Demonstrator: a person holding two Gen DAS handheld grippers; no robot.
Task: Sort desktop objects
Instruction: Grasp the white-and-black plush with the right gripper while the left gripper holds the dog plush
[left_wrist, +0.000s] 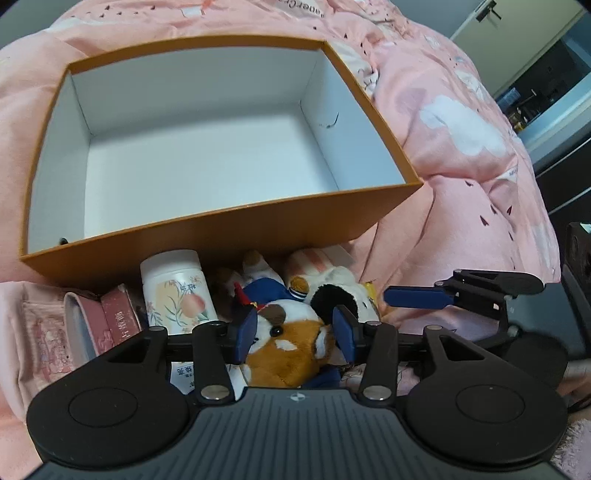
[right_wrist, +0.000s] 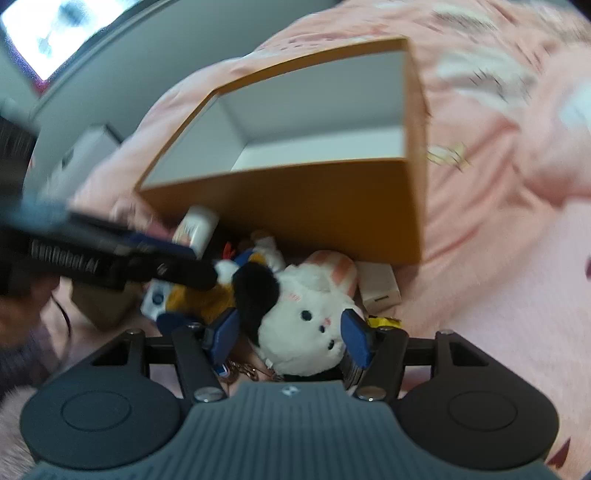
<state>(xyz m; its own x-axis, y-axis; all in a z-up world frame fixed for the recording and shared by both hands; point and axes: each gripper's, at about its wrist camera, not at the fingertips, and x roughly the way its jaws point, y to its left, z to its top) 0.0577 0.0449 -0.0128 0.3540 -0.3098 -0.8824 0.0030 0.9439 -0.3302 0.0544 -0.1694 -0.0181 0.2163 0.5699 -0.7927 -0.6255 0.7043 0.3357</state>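
Note:
An orange box (left_wrist: 229, 236) with a white, empty inside stands on a pink bedspread; it also shows in the right wrist view (right_wrist: 295, 218). In front of it lies a pile of objects. My left gripper (left_wrist: 293, 330) has its blue pads on both sides of a brown-and-white plush toy (left_wrist: 288, 354). My right gripper (right_wrist: 291, 336) has its pads on both sides of a white bunny plush (right_wrist: 310, 332) with a black patch. The right gripper also shows in the left wrist view (left_wrist: 417, 297), beside the pile.
A white peach-print bottle (left_wrist: 177, 291) stands by the box, with pink packets (left_wrist: 103, 321) to its left. A small white box (right_wrist: 380, 288) and a yellow wrapper (right_wrist: 386, 322) lie right of the bunny. A gold chain (right_wrist: 242, 371) lies under my right gripper.

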